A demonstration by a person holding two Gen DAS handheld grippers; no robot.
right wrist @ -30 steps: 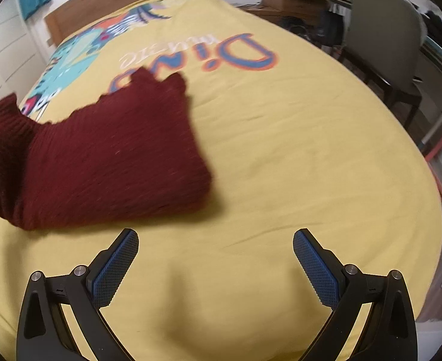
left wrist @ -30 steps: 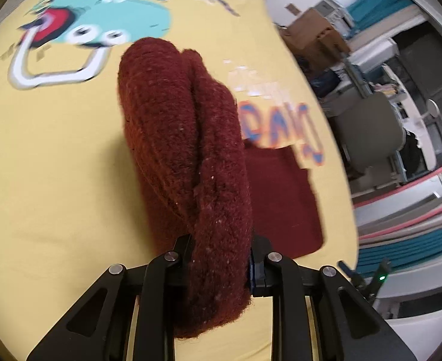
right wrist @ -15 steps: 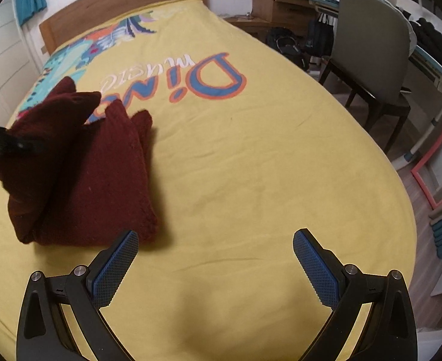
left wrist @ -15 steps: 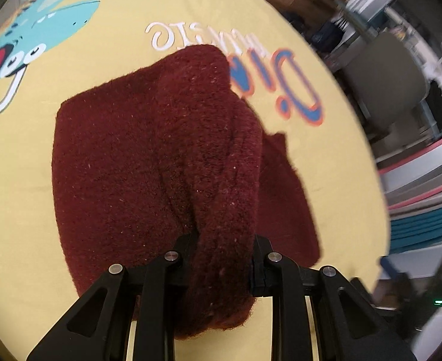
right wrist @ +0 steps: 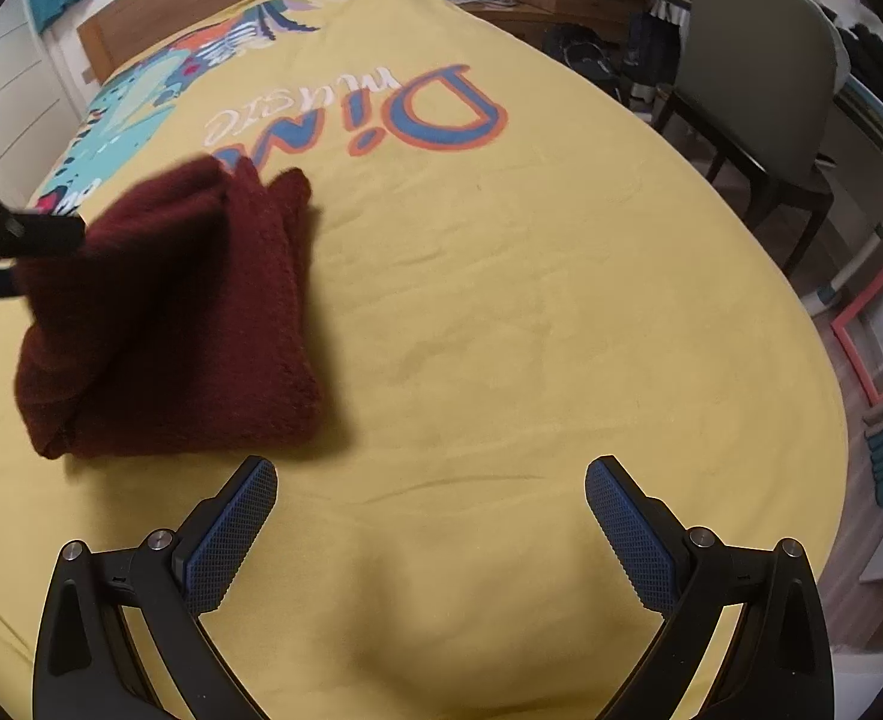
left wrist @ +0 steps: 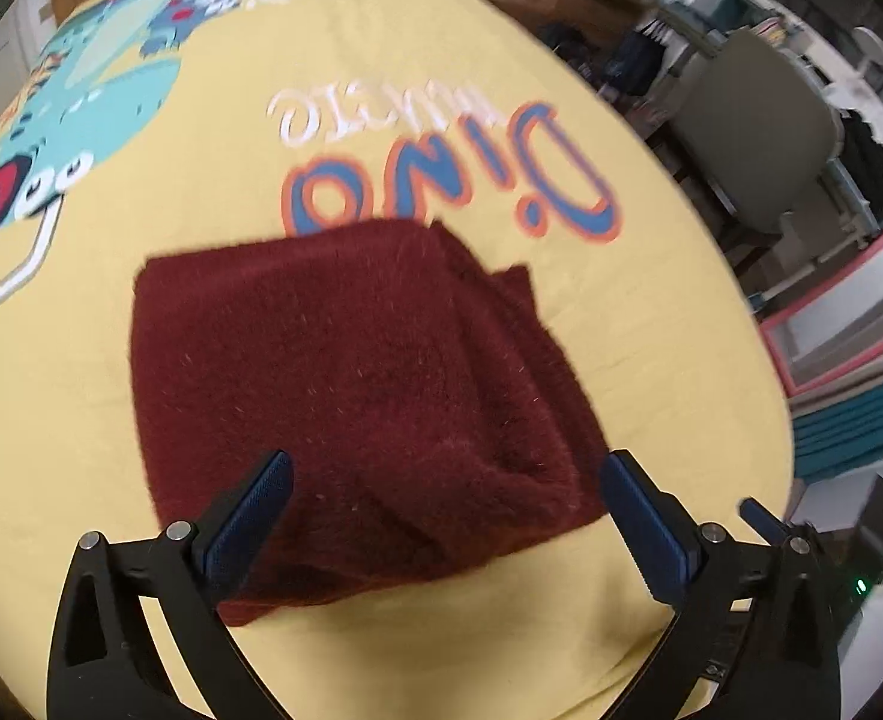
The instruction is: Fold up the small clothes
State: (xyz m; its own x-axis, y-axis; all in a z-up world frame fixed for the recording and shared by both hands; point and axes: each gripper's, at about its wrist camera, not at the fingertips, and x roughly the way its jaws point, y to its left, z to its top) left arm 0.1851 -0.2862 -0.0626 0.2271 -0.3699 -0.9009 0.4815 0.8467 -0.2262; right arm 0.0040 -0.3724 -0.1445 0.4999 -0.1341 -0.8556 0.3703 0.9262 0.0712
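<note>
Since a second ago the dark red knitted garment has gone from hanging pinched in the left gripper to lying folded on the yellow bedspread, and that gripper's jaws have just been opening, so the cloth is now let go. The jaws stand wide apart, their blue pads on either side of the near edge of the garment without pressing on it. The folded piece sits just below the blue and orange lettering printed on the spread. In the right wrist view the garment lies to the left, with the left gripper's dark fingers at its far left edge. The right gripper is wide open over bare spread, holding nothing. A grey chair stands beside the bed
</note>
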